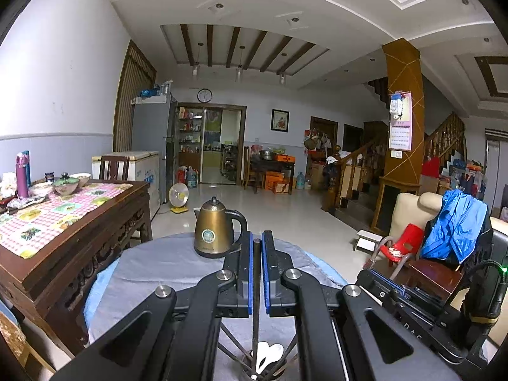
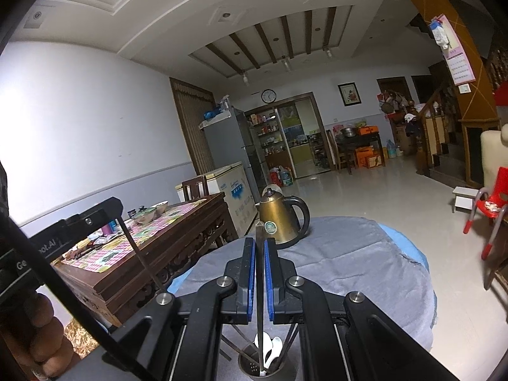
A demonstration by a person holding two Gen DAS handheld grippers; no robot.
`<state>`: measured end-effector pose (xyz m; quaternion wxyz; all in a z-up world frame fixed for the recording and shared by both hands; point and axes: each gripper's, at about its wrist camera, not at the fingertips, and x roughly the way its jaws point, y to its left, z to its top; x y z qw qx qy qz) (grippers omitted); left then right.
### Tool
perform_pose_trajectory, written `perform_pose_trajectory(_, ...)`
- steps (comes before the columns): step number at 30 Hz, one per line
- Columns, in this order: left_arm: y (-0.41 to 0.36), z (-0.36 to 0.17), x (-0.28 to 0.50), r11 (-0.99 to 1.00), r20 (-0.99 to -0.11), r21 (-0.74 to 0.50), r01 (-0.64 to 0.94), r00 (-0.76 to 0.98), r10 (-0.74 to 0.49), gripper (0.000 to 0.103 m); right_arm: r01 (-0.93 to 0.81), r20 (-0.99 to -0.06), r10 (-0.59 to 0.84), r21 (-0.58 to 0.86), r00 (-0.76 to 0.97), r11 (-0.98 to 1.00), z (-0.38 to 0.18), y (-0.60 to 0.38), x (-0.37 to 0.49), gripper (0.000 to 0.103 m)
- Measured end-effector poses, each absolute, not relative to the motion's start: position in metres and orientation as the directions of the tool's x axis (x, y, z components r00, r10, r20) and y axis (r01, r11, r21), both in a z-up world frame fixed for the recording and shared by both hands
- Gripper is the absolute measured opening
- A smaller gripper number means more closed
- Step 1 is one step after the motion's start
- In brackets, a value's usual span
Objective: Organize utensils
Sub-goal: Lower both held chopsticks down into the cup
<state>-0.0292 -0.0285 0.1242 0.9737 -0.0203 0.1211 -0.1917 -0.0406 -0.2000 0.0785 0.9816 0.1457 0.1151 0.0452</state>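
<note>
**Both chopsticks going into the holder**

The utensil holder (image 2: pixel 265 366) sits right below me on the grey cloth (image 2: pixel 365 273), white spoons (image 2: pixel 271 349) already in. My left gripper (image 1: pixel 256 273) pinches one dark chopstick (image 1: pixel 256 285), my right gripper (image 2: pixel 259 273) another chopstick (image 2: pixel 261 285), both tips reaching into it. I reckon only the release is left.
</note>
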Motion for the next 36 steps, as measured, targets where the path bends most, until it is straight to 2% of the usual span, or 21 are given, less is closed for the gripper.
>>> perform_pose_trajectory(24,-0.024,0.107,-0.022,0.92,-0.225,-0.142,0.366,0.893,-0.39,0.005,0.011,-0.193,0.059,0.343,0.979,0.939,0.068,-0.202,-0.036,0.006)
perform_pose_trajectory(36,-0.026,0.096,-0.012,0.929,-0.245,-0.139,0.342,0.898,-0.367,0.005,0.004,-0.22,0.071,0.321,0.973,0.947,0.06,-0.196,-0.031,0.006)
